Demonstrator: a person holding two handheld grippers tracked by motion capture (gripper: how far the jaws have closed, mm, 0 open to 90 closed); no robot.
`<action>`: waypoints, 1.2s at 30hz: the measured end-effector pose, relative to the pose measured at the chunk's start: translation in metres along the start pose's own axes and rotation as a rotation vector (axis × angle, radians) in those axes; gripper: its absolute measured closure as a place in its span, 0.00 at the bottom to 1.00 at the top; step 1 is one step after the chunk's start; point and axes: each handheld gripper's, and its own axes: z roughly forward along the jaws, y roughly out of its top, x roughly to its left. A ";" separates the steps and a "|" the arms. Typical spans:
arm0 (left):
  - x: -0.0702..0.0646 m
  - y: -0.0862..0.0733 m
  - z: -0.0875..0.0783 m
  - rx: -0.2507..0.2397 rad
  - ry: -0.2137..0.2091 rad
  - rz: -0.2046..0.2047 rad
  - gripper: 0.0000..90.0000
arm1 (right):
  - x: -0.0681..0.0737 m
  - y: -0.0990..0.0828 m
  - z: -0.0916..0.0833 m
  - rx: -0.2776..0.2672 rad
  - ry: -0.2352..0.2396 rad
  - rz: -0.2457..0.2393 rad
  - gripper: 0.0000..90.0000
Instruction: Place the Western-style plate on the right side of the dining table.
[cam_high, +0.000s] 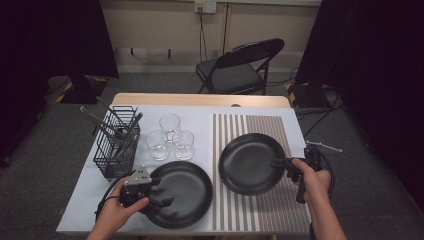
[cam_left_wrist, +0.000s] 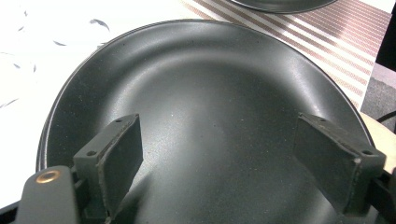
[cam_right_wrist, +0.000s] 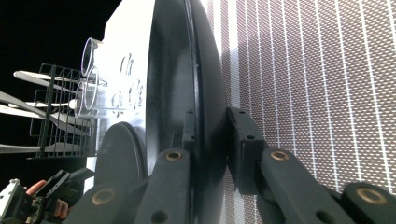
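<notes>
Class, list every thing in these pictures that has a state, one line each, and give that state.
Right claw: shut on the right plate's rim.
Right plate: gripped at its edge, over the striped mat.
Left claw: open, over the left plate.
Left plate: flat on the table, not gripped.
Three glasses: upright, empty.
Wire basket: upright, holding utensils.
Folding chair: unfolded, unoccupied.

1. In the left gripper view the near plate is cut off at 6 o'clock by the frame's bottom edge.
2. The far plate is cropped at 12 o'clock.
3. In the right gripper view, whether the held plate touches the striped mat cannot be told.
4. The utensils in the wire basket are too small to identify.
</notes>
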 end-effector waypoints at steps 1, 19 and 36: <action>0.000 0.000 0.000 0.001 0.000 0.001 0.18 | -0.001 0.000 0.000 -0.003 0.001 0.004 0.88; -0.001 -0.001 0.002 0.005 -0.004 0.004 0.18 | -0.013 0.002 0.007 -0.021 -0.002 0.025 0.88; 0.000 -0.001 0.002 0.011 -0.001 0.007 0.18 | -0.022 0.006 0.007 -0.033 -0.016 0.036 0.87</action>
